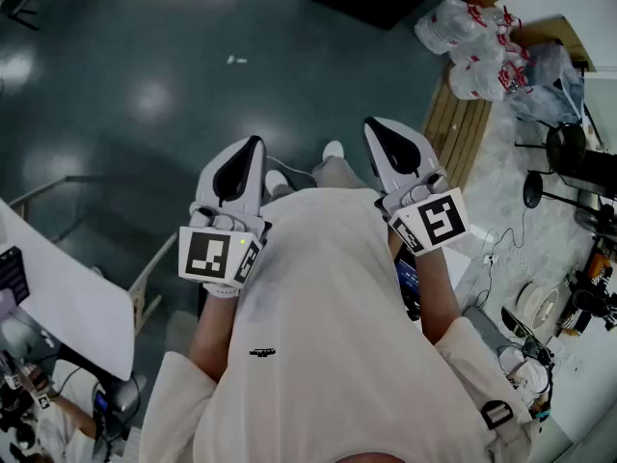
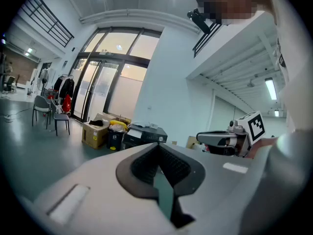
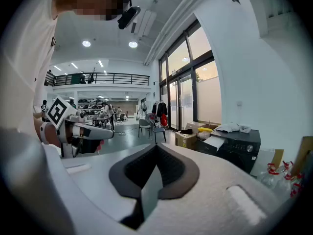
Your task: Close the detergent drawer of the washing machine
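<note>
Torso: white shirt (image 1: 337, 336) fills the lower head view, directly under the camera.
Left gripper (image 1: 249, 152): held in front of the chest, pointing forward; its marker cube (image 1: 217, 256) faces up.
Left gripper state: pads meet at the tip in the left gripper view (image 2: 157, 148), with nothing between them.
Right gripper (image 1: 381, 138): level with the left one and held apart from it, also pointing forward; its own marker cube (image 1: 439, 220) is tilted.
Right gripper state: pads are together at the tip in the right gripper view (image 3: 155, 148), empty.
Shoes: two pale toes (image 1: 333, 149) show on the floor between the grippers.
Floor (image 1: 145, 66): dark, glossy, with lamp reflections.
Washing machine (image 3: 239, 148): dark cabinet with a round knob, against the white wall on the right, with papers on top. It stands well apart from both grippers. It also appears in the left gripper view (image 2: 144, 135). The detergent drawer is too small to make out.
Cardboard box (image 2: 94, 132): just beside the machine, towards the windows.
Chairs (image 3: 149, 126): two, near the glass doors.
Bottled water packs (image 1: 472, 46): stacked at the upper right of the head view.
White panel (image 1: 67, 297): slanted, at the left edge of the head view.
</note>
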Available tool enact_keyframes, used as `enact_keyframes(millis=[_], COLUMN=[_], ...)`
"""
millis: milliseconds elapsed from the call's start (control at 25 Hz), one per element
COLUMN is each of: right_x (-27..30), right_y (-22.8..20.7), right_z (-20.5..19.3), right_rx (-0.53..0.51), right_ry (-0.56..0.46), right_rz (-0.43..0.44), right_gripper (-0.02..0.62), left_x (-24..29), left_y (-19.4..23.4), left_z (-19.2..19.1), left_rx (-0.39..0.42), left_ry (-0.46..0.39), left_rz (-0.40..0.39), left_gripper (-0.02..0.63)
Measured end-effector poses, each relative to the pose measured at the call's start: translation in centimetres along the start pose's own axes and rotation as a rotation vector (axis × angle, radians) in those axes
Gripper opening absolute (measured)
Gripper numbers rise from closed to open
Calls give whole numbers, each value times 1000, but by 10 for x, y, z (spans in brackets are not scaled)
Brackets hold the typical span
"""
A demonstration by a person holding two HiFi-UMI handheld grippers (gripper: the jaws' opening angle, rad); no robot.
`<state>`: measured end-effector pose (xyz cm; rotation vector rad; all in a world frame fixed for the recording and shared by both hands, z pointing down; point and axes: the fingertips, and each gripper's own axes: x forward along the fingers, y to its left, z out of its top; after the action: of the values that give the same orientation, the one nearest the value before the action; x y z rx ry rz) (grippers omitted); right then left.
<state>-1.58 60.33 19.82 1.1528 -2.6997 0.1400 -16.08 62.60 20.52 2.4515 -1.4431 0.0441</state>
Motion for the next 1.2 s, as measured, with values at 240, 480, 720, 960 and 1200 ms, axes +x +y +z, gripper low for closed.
enact_keyframes(millis=[240,480,720,960,1200], right_x=[0,-6,-9,-24,-31], right_y=[-27,-70,-107,-156,-192], right_z=[0,7,9,16,5], right_rx=[37,79,58,44,74], right_ry=[-1,-31,-50,-82,-107], right_rz=[-14,-22,12,31,58], right_gripper=[2,3,3,3,3], left_x=[23,62,100,138,164], left_y=[-9,-25,-43,-75,-95], left_z=[1,6,18,26,17], left_rx=[-14,-19,-5,-2,4], left_ry=[46,57,54,44,49], left_rz=[-8,4,30,67,116], left_gripper=[14,13,14,12,14])
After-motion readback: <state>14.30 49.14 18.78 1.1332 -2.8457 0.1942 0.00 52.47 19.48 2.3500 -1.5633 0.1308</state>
